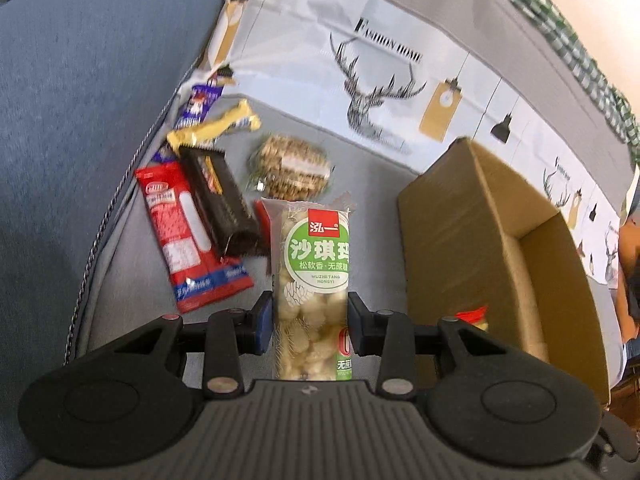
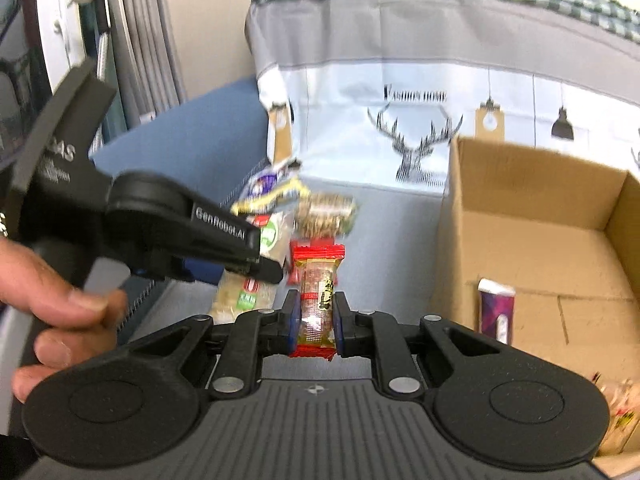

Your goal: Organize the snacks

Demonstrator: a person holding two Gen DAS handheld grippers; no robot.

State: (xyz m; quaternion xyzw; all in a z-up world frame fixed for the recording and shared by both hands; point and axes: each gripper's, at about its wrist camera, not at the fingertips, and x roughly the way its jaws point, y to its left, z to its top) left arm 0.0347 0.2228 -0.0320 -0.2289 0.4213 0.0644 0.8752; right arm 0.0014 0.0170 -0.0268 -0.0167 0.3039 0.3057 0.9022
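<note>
My left gripper (image 1: 310, 322) is shut on a clear snack pack with a green label (image 1: 312, 292), held above the grey cushion. It also shows in the right wrist view (image 2: 256, 276), gripped by the left gripper (image 2: 266, 268). My right gripper (image 2: 316, 318) is shut on a small red-ended snack bar (image 2: 318, 300). An open cardboard box (image 1: 460, 224) stands to the right; in the right wrist view the box (image 2: 540, 216) holds a purple packet (image 2: 496, 308) and another snack (image 2: 618, 412).
Several loose snacks lie on the cushion: a red pack (image 1: 180, 232), a dark brown pack (image 1: 224, 204), a yellow bar (image 1: 216, 126), a purple packet (image 1: 198, 106) and a nut bar (image 1: 290, 166). A deer-print cloth (image 1: 380, 76) hangs behind. Blue upholstery (image 1: 80, 100) lies left.
</note>
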